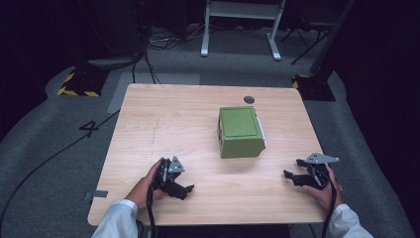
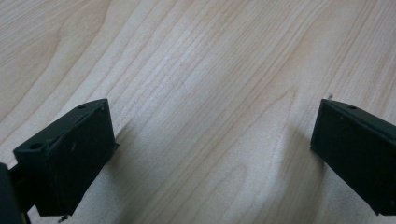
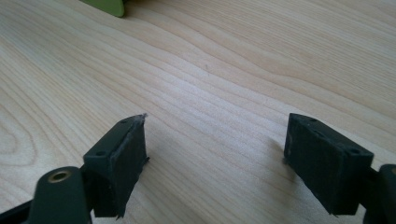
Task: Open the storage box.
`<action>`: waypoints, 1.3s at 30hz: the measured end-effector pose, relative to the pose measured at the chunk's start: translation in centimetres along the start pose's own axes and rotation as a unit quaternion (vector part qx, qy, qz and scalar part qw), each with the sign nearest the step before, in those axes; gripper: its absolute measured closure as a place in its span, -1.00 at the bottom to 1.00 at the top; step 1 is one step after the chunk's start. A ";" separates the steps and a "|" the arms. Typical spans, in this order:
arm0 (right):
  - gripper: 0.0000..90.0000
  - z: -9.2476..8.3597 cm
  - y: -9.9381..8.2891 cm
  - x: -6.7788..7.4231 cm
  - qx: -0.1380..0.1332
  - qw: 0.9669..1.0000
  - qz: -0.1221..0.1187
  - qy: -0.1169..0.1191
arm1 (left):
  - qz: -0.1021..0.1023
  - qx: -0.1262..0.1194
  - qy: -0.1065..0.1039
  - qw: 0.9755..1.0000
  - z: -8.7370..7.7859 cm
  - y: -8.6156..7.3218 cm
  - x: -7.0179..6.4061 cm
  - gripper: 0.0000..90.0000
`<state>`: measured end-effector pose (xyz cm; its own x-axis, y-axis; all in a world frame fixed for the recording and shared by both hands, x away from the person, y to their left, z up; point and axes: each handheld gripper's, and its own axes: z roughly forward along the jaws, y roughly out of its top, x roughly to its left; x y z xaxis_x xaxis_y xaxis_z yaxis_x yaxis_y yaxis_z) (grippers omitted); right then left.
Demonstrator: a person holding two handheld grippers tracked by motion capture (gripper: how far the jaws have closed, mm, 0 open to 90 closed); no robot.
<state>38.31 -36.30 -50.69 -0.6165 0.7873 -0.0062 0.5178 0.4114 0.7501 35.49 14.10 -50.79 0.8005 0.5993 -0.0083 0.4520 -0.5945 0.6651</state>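
At table (image 1: 148,124) centre, slightly right: green box (image 1: 239,131), lid shut, clear of both grippers. Left gripper (image 1: 184,190) and right gripper (image 1: 292,174) near edge, jaws spread, empty. Box looks rigid, light, smooth-sided; you'd best squeeze opposite side walls, one gripper each.

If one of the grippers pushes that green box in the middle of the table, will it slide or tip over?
The green box looks squat with a broad flat base on the smooth wooden table, so it would probably slide rather than tip. Its straight edges suggest stiff walls. Flat sides mean it will not roll. Its weight cannot be judged.
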 end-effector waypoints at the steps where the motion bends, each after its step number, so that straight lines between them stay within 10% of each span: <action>1: -0.53 0.0 0.0 0.0 0.000 1.000 0.000 0.000 | 0.008 0.006 -0.007 1.000 -0.1 0.0 0.1 -1.00; 5: -0.53 0.0 0.0 0.0 0.000 1.000 0.000 0.000 | 0.035 0.000 -0.028 0.999 -0.2 -0.2 0.4 -1.00; 39: -0.43 -1.3 4.3 -1.1 -0.062 0.998 0.002 -0.012 | 0.040 0.000 -0.035 0.999 -0.1 -0.2 0.5 -0.99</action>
<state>40.45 -35.97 -46.55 -0.5997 0.8000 -0.0184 0.4419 0.3502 0.8259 35.79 14.59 -50.80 0.8597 0.5108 -0.0064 0.3846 -0.6390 0.6661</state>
